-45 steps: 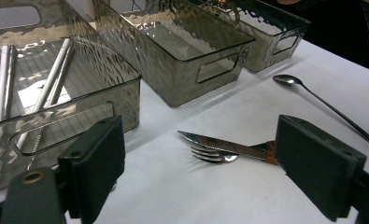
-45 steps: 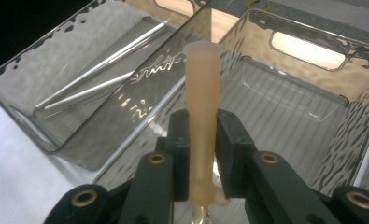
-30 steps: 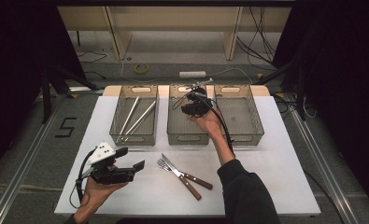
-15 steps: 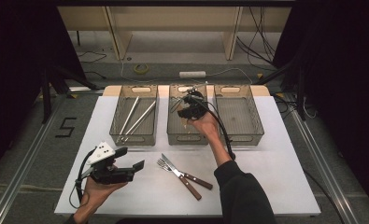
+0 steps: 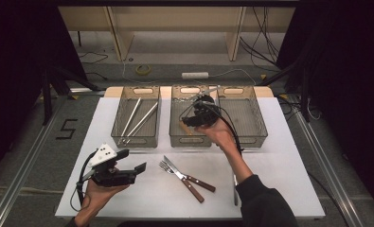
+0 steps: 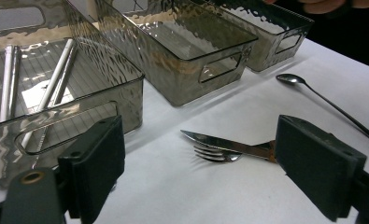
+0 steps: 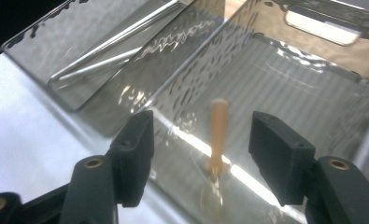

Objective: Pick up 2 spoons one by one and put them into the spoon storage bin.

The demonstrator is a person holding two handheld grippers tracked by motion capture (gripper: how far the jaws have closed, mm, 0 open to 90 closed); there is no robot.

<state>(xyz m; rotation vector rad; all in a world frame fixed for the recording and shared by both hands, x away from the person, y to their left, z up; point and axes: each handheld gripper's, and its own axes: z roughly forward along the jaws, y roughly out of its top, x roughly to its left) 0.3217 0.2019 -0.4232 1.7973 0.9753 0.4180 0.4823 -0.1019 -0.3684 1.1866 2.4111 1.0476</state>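
My right gripper point(image 5: 194, 118) hovers over the middle smoky plastic bin point(image 5: 174, 140). Its jaws have just been opening and now stand open. A wooden-handled utensil point(image 7: 218, 133) lies loose on the bin floor below the gap, its handle point(image 5: 186, 127) free of both pads. My left gripper point(image 5: 131, 162) rests open near the table's front left, aimed at a wooden-handled fork and knife point(image 6: 222, 149) lying crossed on the white table point(image 5: 279, 156). Nothing sits between its jaws.
The left bin point(image 5: 123, 140) holds several long metal sticks point(image 5: 142, 119). The right bin point(image 5: 260, 127) looks bare inside. A long thin spoon point(image 6: 327, 105) lies on the table to the right of the fork and knife point(image 5: 187, 176), beside the person's right sleeve.
The right gripper has drawn back a little toward the person over the middle bin and its jaws have opened. The wooden-handled utensil now lies in that bin. The left hand has stayed put.
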